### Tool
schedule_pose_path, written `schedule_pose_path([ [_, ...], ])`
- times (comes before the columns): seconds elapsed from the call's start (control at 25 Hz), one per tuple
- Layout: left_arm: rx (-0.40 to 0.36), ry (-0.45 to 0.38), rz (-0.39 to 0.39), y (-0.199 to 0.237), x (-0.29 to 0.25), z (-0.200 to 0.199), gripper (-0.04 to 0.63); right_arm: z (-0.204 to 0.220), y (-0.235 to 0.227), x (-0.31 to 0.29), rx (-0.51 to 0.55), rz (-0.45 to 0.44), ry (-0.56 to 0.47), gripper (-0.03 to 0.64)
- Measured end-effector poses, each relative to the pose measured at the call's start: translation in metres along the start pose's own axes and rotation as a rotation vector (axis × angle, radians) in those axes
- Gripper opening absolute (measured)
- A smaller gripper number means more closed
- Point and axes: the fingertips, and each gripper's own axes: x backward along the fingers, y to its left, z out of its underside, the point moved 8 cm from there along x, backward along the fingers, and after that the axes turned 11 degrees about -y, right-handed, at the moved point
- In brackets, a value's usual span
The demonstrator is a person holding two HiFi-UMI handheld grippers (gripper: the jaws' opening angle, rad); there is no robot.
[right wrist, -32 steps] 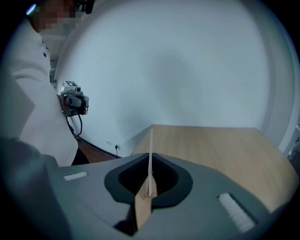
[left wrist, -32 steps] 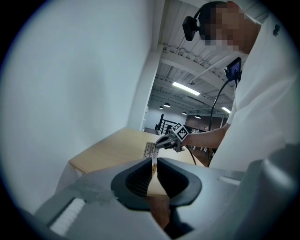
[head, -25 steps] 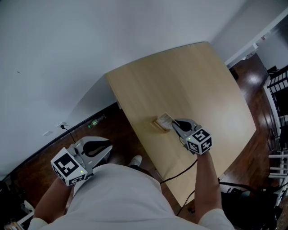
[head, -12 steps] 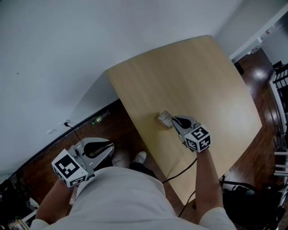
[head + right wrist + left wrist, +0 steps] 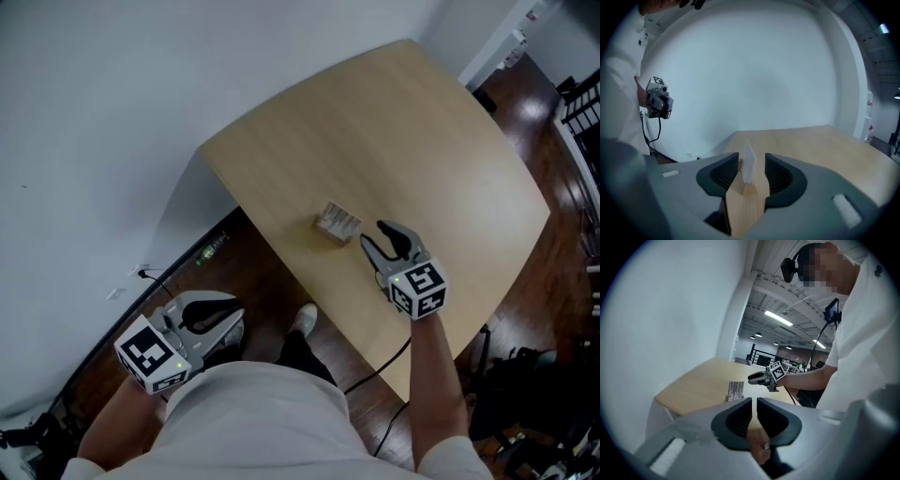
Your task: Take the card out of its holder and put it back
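Card (image 5: pixel 749 164) in holder (image 5: pixel 748 191), just past opening right gripper (image 5: pixel 751 174) fingers (image 5: pixel 723 176)

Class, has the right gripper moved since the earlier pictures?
Yes. The right gripper has drawn back from the card holder, toward the person; its jaws are opening, no longer touching the card.

Card (image 5: pixel 339 220) – pale, printed, upright on edge in small wooden holder (image 5: pixel 324 229). Both just ahead of right gripper (image 5: pixel 374 234), in line with its opening jaws – not between them, untouched.
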Motion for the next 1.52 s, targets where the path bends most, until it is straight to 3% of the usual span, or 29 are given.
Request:
schedule_pose_path([
  [0.16,-0.053,0.009,0.116,-0.006,0.011,-0.01,0.038,-0.011,0.053,0.064,-0.02,0.116,-0.018,0.172],
  [0.4,-0.113,-0.011,0.243,-0.001,0.064,-0.005,0.038,-0.003,0.181,0.14,-0.095,0.324,-0.015,0.172],
  [0.6,-0.14,-0.04,0.329,0.016,0.118,0.012,0.038,-0.012,0.305,0.174,-0.139,0.499,-0.044,0.173],
  [0.8,-0.132,-0.034,0.371,0.026,0.159,0.032,0.038,-0.023,0.389,0.179,-0.146,0.577,-0.06,0.178],
  [1.04,-0.125,-0.038,0.391,0.02,0.182,0.041,0.038,-0.034,0.437,0.186,-0.142,0.594,-0.062,0.178],
  [1.52,-0.136,-0.068,0.442,0.001,0.193,0.044,0.038,-0.041,0.467,0.183,-0.108,0.608,-0.078,0.17],
])
